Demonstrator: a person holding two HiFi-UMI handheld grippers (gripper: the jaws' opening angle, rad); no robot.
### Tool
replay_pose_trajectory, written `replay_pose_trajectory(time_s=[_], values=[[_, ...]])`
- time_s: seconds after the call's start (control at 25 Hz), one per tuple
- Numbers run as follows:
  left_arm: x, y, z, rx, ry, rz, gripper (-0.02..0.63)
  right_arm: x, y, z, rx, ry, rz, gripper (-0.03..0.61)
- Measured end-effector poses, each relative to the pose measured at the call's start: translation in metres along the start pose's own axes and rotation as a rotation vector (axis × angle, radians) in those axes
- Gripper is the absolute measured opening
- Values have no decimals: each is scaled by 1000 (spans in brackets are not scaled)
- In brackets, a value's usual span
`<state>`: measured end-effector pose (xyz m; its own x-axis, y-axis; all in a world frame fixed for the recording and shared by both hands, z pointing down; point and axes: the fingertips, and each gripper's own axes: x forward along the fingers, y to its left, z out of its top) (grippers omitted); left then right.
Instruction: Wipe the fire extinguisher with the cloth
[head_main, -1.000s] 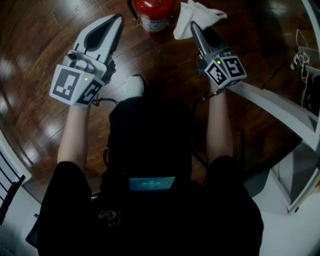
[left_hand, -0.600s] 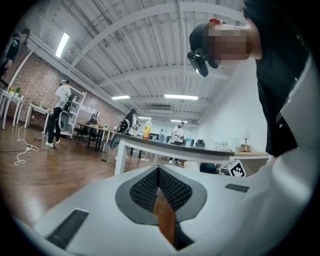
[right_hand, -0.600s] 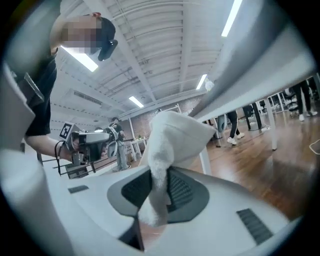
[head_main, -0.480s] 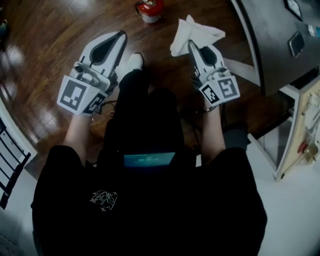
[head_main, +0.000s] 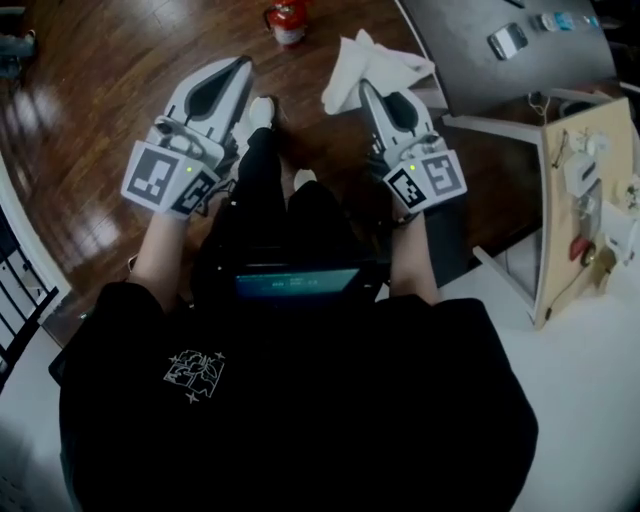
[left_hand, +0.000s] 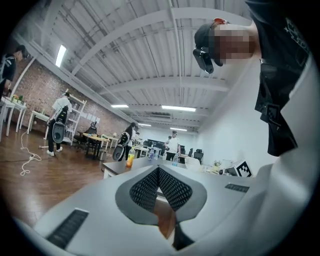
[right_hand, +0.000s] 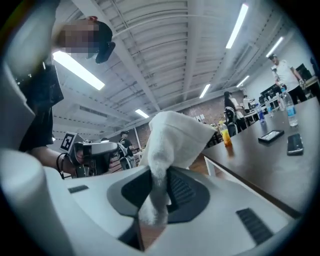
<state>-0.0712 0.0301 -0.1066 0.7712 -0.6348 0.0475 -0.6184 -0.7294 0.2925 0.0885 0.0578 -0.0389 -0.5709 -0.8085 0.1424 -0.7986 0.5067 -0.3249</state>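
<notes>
**Q:** Tong status?

**A:** My right gripper (right_hand: 159, 186) is clamped on the white fabric cloth (right_hand: 172, 132), which bunches up above the jaws. My left gripper (left_hand: 159, 172) has its jaws together, with nothing between them.

**Q:** Task item and surroundings?

**A:** The red fire extinguisher (head_main: 287, 20) stands on the dark wooden floor (head_main: 110, 90), well apart from the cloth. The marker cube (head_main: 160, 178) shows black-and-white squares. A dark table (head_main: 470, 70) with a phone (head_main: 508, 40) stands to the right.
</notes>
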Motion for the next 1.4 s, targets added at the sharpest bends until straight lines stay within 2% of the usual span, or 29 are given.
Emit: replay_pose_trajectory(time_s=[0.28,0.4,0.6,0.76,0.96,1.2,1.4], values=[[-59,-54,36,-9,-48,68,-2,-55,60,31,-35,5,48,92],[-73,-66,47,-9,-82,87,-2,-67,77,44,-58,1,67,94],[-98,-73,55,11,-85,97,-2,-75,103,52,-75,3,64,94],[-105,-68,59,7,-71,74,-2,-69,120,59,-72,-11,44,94],[-106,-79,64,10,-36,4,-2,-60,143,68,-58,-48,27,95],[-118,-92,67,12,-60,-20,-2,-68,172,71,-87,-57,33,95],[-123,-105,65,2,-65,-26,-2,-83,180,66,-81,-54,15,95]])
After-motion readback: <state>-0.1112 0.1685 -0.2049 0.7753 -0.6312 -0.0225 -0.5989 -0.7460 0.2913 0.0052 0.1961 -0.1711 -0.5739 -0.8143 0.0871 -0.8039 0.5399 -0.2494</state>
